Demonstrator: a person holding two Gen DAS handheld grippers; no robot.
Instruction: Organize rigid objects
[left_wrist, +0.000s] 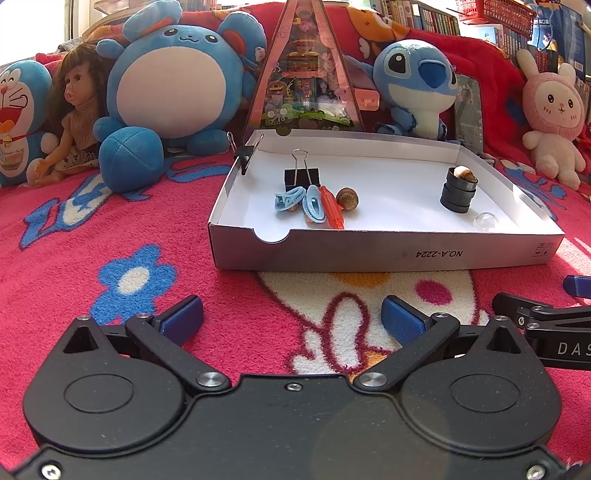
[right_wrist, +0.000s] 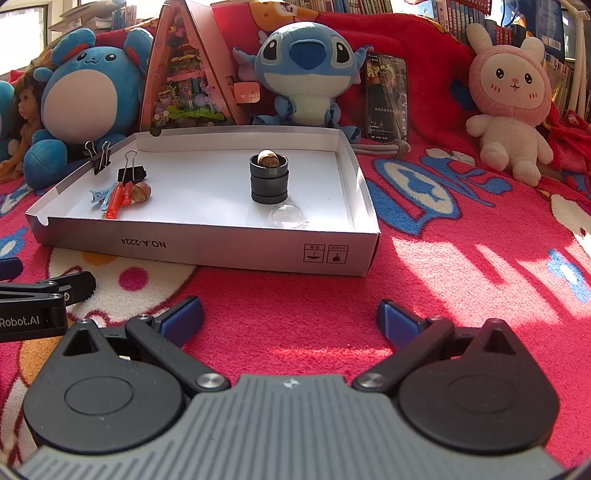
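A shallow white box lies on the pink blanket. At its left lie a black binder clip, blue plastic clips, an orange screwdriver and a walnut. To the right stands a stack of black rings with a nut on top, and a clear dome beside it. Another black clip grips the box's left wall. My left gripper and right gripper are open and empty, in front of the box.
Plush toys, a doll, a triangular toy house box and a phone line the back behind the box. The right gripper shows at the right edge of the left wrist view. Sunlit blanket lies to the right.
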